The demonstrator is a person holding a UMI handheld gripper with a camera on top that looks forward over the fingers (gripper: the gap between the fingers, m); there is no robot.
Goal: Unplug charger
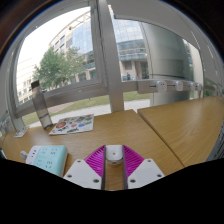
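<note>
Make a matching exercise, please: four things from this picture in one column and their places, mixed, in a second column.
Things:
1. white charger
2. pale blue box
3. colourful flat item
4. tree

Places:
A. outside the window
B. between the fingers of the gripper
C. on the table, beside the left finger
D. farther back on the table, beyond the box

Pairs: 1-B; 2-C; 3-D; 4-A

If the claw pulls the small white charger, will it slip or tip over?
The white charger sits between the claw's pink pads, looking small and probably light. Its smooth, rounded shell may slip. Being squat, it seems unlikely to tip, though its plugged base is hidden.
</note>
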